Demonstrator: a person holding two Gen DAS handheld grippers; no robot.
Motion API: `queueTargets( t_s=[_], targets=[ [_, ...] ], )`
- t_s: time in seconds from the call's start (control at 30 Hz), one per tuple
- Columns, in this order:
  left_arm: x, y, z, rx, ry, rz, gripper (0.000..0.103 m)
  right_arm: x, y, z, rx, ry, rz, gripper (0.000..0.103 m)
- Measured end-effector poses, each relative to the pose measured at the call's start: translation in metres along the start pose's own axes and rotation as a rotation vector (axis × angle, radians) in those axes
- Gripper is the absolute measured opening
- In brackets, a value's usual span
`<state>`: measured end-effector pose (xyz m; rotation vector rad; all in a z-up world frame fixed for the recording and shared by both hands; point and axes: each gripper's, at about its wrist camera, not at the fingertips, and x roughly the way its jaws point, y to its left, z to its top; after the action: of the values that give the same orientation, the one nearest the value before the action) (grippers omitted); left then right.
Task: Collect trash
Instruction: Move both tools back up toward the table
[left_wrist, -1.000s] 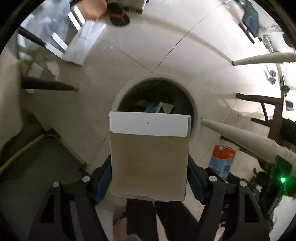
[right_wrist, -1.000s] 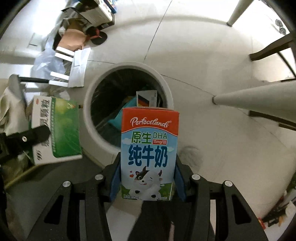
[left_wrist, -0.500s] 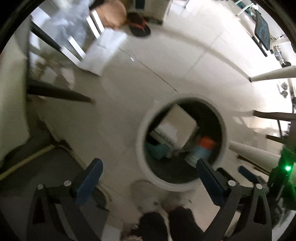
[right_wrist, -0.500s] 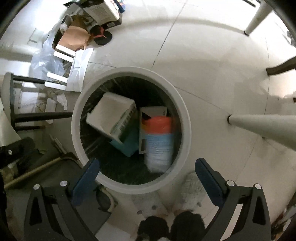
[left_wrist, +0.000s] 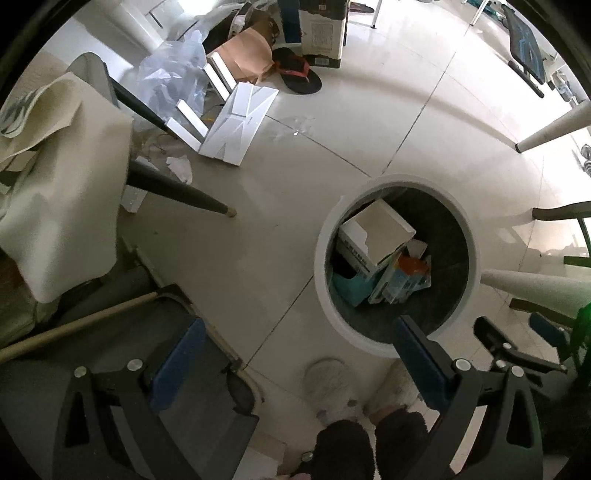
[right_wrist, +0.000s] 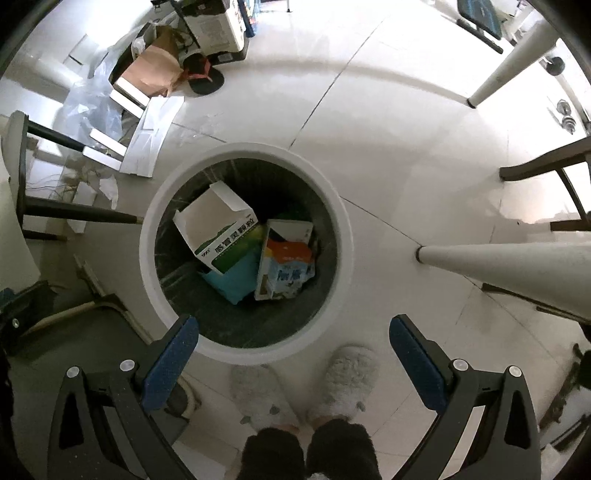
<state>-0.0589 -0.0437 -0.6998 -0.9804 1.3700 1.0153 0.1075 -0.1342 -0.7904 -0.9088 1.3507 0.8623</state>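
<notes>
Two views, both aimed straight down at a pale tiled floor (left_wrist: 332, 110).

From the left wrist: left gripper (left_wrist: 295, 365) with jaws spread wide, nothing between them but floor. White round trash bin (left_wrist: 321, 280) off to the right, its near rim partly behind the right-side blue pad. Inside the bin: a white and green medicine box (left_wrist: 373, 236) tilted on top, a teal item (left_wrist: 349, 284) beneath it, an orange-topped milk carton (left_wrist: 406, 273) leaning beside it. Fluffy slippers (left_wrist: 328, 380) and dark trouser cuffs at the bottom edge. Toward the far left of the floor: flat white cardboard (left_wrist: 240, 122), crumpled clear plastic (left_wrist: 173, 77), a brown paper bag (left_wrist: 243, 59), a black and red sandal (left_wrist: 299, 75). Dark chair leg (left_wrist: 173, 188) slanting across, cloth draped over the chair at left.

From the right wrist: right gripper (right_wrist: 295, 356) likewise spread wide and empty, hovering above the near rim of the trash bin (right_wrist: 340, 221), bin almost centred. Medicine box (right_wrist: 218, 229) lying tilted on the left side of the bin, milk carton (right_wrist: 288, 266) on its side just right of it and touching, teal item (right_wrist: 232, 280) under both. Slippers (right_wrist: 347, 373) just beside the near rim. White furniture leg (right_wrist: 509, 262) reaching in from the right.
</notes>
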Motion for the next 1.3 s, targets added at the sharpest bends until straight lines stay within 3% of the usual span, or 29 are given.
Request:
queueTargets(
  t_s=[0.27,0.5,0.67,1.1,1.3],
  targets=[
    [-0.024,0.000,-0.019,0.019,-0.011,0.025,0.103,-0.034,-0.001,-0.015,-0.018,-0.015,-0.029,0.103],
    [-0.058,0.013,-0.038,-0.017,-0.005,0.026,0.103,-0.088,-0.002,-0.031,-0.019,-0.050,-0.046,0.103],
    [-0.108,0.020,-0.056,-0.015,-0.012,0.017,0.103,-0.139,-0.002,-0.042,-0.012,-0.061,-0.038,0.103],
    [-0.256,0.040,-0.089,-0.019,-0.058,0.010,0.103,-0.318,0.017,-0.075,-0.054,-0.092,0.011,0.103],
    [-0.326,0.044,-0.075,-0.054,-0.116,0.006,0.103,-0.404,0.004,-0.054,0.019,-0.111,0.055,0.103]
  ],
)
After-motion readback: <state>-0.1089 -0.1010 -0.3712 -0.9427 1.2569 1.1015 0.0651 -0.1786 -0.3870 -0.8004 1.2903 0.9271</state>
